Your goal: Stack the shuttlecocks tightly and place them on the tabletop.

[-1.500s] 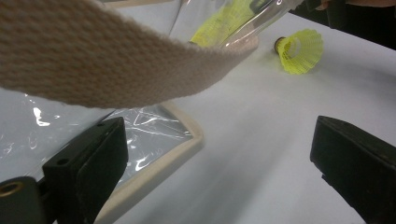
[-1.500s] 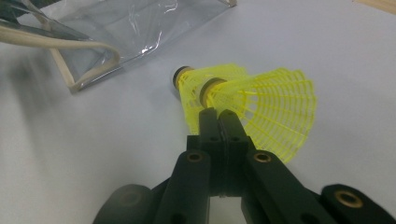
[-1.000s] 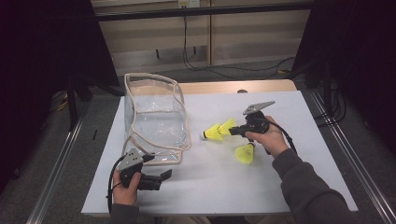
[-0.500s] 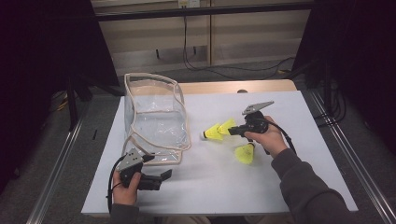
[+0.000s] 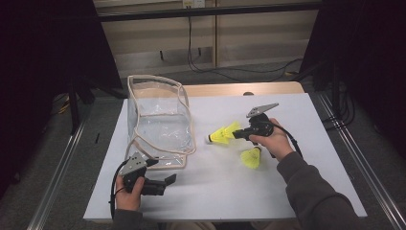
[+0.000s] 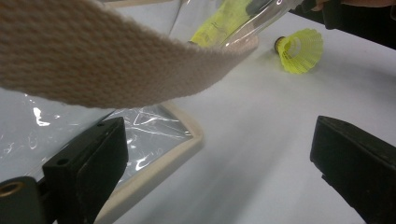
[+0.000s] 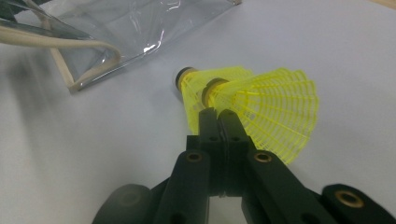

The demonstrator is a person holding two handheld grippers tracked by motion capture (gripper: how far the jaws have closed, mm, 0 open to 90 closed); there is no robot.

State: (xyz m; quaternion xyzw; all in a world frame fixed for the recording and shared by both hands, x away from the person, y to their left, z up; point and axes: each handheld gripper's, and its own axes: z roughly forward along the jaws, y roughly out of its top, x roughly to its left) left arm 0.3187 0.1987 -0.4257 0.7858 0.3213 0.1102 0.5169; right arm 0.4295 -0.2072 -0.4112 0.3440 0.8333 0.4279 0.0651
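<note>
A person works at a table covered by a smooth white sheet (image 5: 306,115). The right gripper (image 5: 237,134), near the middle of the table, has its black jaws pinched tight on the skirt of a neon-yellow plastic shuttlecock (image 5: 221,134), a mesh cone with a dark-ringed cork tip; in the right gripper view two such cones appear nested. A second yellow shuttlecock (image 5: 251,156) lies just beside that hand. A clear, crinkled plastic bag (image 5: 158,122) edged in beige woven strap stands towards the left edge. The left gripper (image 5: 167,181), near the front-left corner, has its jaws spread wide, holding nothing.
</note>
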